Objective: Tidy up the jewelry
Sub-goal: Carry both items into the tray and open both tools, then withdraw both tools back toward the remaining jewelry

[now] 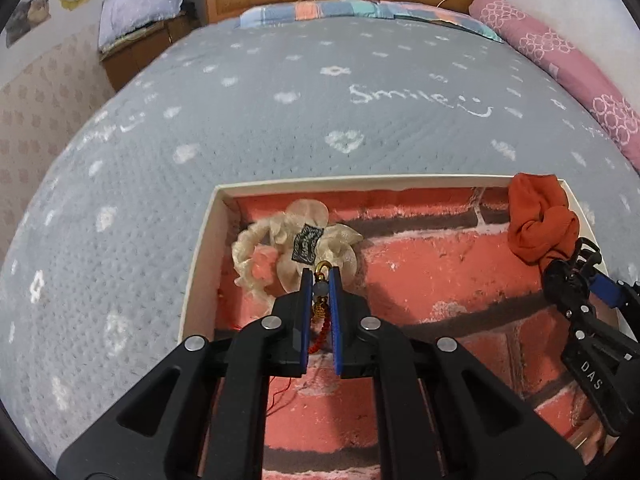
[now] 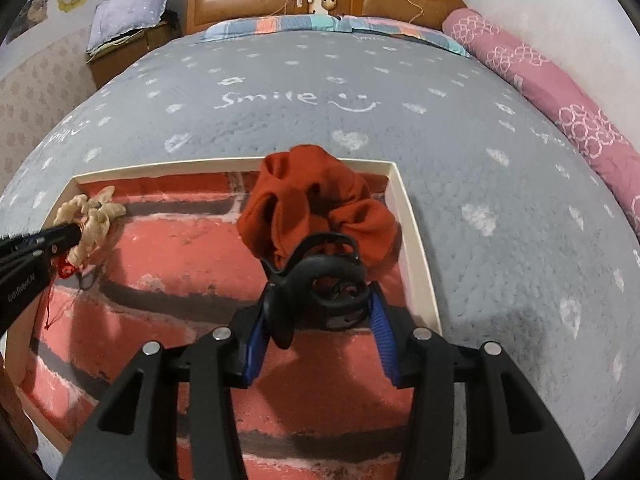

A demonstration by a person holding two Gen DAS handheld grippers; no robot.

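Left gripper (image 1: 320,276) fingers pinch beaded charm (image 1: 320,300) between pads.

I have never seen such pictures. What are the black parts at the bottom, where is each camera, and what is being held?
No robot here: a person holds a hand tool with a two-finger claw in each hand, and a camera on each tool looks forward along its fingers. One picture comes from the left tool, the other from the right. On a grey bedspread lies a shallow white box lined with a brick pattern. A cream scrunchie and an orange scrunchie lie inside. The left claw is shut on a beaded charm with red cord. The right claw grips a black hair clip.
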